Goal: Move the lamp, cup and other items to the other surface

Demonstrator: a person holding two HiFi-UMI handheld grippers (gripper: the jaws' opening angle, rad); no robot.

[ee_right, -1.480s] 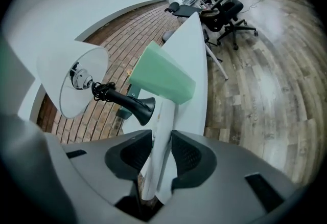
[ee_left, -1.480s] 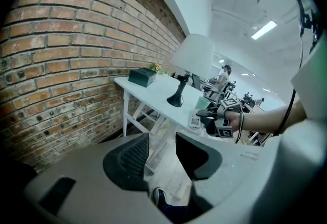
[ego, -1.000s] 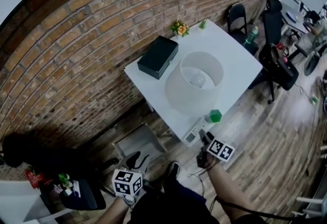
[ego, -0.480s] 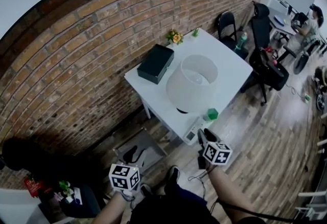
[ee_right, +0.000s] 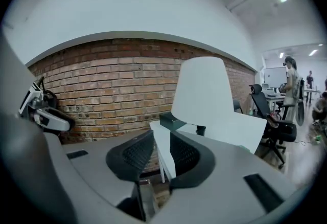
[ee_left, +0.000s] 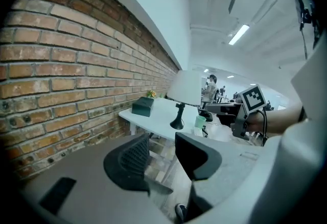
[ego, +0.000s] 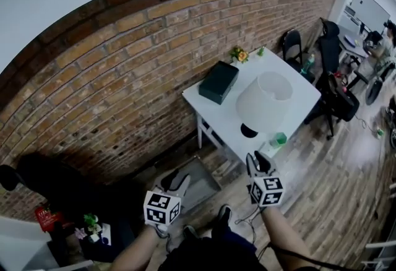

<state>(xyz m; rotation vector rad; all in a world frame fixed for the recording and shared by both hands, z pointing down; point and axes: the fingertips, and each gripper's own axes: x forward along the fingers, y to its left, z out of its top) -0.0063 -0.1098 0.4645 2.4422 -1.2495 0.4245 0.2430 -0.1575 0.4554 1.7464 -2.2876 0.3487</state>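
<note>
**A:** On the white table [ego: 213, 116] against the brick wall [ego: 111, 72], what is entered?

**B:** Item one: lamp [ego: 263, 101], white shade, dark base, upright near the table's front edge. Item two: green cup [ego: 279, 138], upright at the near corner, just beside the lamp's base. Item three: dark box [ego: 219, 81], lying toward the wall side. Item four: small bunch of flowers [ego: 238, 54], at the far corner by the wall.

**A:** And the claws?

**B:** Left gripper [ego: 178, 177]: held low in front of the person, well apart from the table. Its jaws stand wide apart with nothing between them. Right gripper [ego: 258, 158]: pointed at the table, short of its front edge and touching nothing. Its jaws have just been closing and a narrow gap shows between the pads. No item is in that gap; only the table and lamp are seen beyond it.

**A:** Surroundings?

**B:** Black chairs [ego: 291, 41] past the table's far side. Wooden floor [ego: 322, 164] underfoot.
</note>
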